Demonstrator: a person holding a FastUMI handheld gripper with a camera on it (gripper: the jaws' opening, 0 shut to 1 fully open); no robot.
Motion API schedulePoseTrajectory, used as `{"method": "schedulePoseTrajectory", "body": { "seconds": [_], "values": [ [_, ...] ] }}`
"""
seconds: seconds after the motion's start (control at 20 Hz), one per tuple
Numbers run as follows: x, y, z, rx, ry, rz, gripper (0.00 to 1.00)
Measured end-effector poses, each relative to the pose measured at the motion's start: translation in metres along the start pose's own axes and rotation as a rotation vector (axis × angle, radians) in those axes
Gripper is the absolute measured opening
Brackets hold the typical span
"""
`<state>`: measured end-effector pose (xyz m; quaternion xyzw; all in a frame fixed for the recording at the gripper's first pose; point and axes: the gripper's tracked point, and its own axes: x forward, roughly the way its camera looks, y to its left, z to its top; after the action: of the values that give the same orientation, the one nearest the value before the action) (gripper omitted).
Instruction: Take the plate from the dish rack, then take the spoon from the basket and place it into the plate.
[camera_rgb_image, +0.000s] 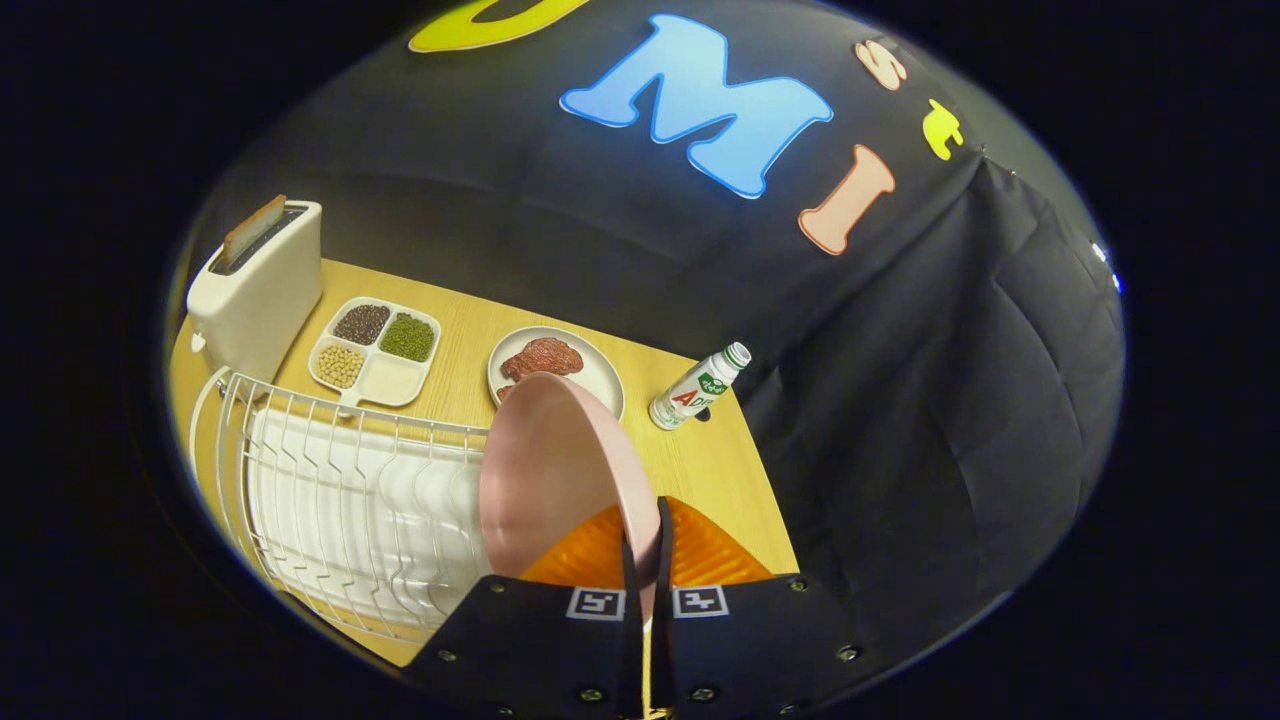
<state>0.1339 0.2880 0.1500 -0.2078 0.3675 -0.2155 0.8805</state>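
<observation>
Between the tongs (646, 560), pinched by its rim: pink plate (545, 470), lifted clear of the rack (340, 500) and tilted above the bench (700, 460). First step looks nearly done. Still ahead: setting it down, fetching the spoon from the basket.

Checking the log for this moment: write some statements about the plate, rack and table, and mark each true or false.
1. The gripper is shut on the rim of the pink plate. True.
2. The pink plate lies flat on the table. False: it is held on edge beside the white dish rack.
3. A slice of bread sticks out of the toaster. True.
4. The bottle lies in the dish rack. False: it is on the table, beyond the plate.
</observation>
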Motion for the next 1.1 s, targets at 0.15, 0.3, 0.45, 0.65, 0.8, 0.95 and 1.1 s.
{"method": "schedulePoseTrajectory", "body": {
  "seconds": [0.15,0.3,0.45,0.65,0.8,0.95,1.1],
  "values": [
    [-0.017,-0.012,-0.014,0.060,0.020,0.093,0.03],
    [-0.037,-0.035,-0.029,0.085,0.010,0.160,0.03],
    [-0.052,-0.058,-0.050,0.117,-0.001,0.211,0.03],
    [-0.064,-0.071,-0.096,0.149,0.022,0.311,0.03],
    [-0.064,-0.077,-0.129,0.147,0.038,0.382,0.03],
    [-0.060,-0.075,-0.160,0.158,0.049,0.477,0.03],
    [-0.055,-0.067,-0.191,0.188,0.071,0.595,0.03]
  ]
}}
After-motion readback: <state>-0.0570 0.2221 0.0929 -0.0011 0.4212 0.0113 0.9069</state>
